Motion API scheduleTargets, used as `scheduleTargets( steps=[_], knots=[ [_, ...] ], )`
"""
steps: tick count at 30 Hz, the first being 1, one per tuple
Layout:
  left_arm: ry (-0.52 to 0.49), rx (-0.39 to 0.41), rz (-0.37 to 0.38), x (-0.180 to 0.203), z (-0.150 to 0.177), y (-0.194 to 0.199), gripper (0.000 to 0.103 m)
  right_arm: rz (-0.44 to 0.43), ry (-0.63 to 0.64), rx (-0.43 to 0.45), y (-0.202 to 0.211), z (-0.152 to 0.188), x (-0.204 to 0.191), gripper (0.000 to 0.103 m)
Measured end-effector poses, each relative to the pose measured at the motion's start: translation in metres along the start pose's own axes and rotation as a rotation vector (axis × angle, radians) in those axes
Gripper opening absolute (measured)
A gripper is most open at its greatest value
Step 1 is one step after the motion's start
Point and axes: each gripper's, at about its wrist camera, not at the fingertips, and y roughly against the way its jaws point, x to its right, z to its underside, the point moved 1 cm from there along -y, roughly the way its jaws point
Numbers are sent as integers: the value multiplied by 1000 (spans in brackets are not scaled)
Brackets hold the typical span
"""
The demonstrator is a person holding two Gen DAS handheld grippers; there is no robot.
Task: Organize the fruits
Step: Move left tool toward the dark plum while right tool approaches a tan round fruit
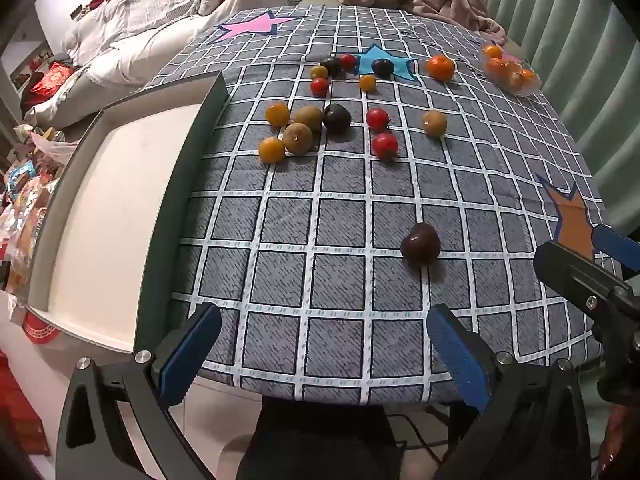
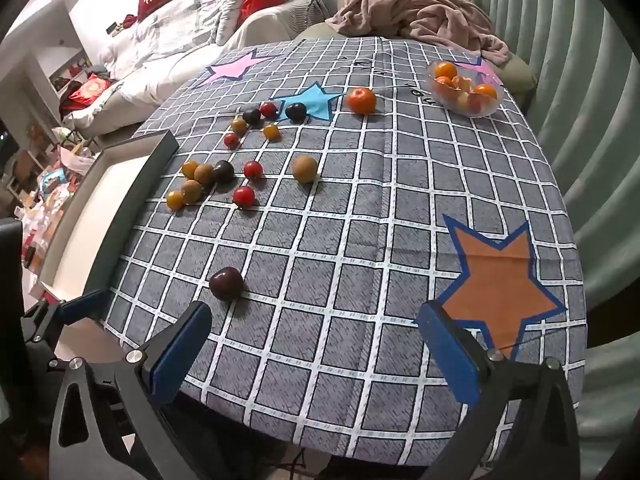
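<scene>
A wide stretch of checked cloth (image 2: 320, 280) lies bare near the table's front edge, broken only by one dark plum (image 2: 226, 283). Farther back, a loose cluster of small fruits (image 2: 224, 176) crowds the left middle. A raised tray (image 1: 180, 200) walls the left side. An orange (image 2: 361, 100) and a bowl (image 2: 464, 88) sit at the far right.

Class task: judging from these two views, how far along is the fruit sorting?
Done: some oranges sit in the clear bowl. In hand: nothing; the left gripper and right gripper are both open and empty. Left: the tray holds nothing, and one orange, the near plum and the other small fruits lie loose on the cloth.
</scene>
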Motion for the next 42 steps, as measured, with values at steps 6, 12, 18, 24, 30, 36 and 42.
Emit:
scheduleTargets(
  steps=[6,12,18,24,30,36,42],
  knots=[
    [0,-9,-6,1,0,-2,103,1,0,-1,-1,0,-1,103],
    [-1,-12,-11,3,1,-2,103,1,-1,0,0,-1,0,103],
    [1,-13,-10,3,1,-3,103,1,1,-1,0,0,0,103],
    [-2,-18,-11,3,1,-4,103,-2,-1,-1,-1,-2,1,103],
    [-6,-23,-19,7,-2,-5,103,3,14,12,-3,-5,-5,103],
    [-8,-38,-22,9,1,-8,103,28,20,-11,-7,-3,1,103],
    [-7,-33,-31,10,-2,-7,103,31,23,-21,-6,-2,4,103]
  ],
)
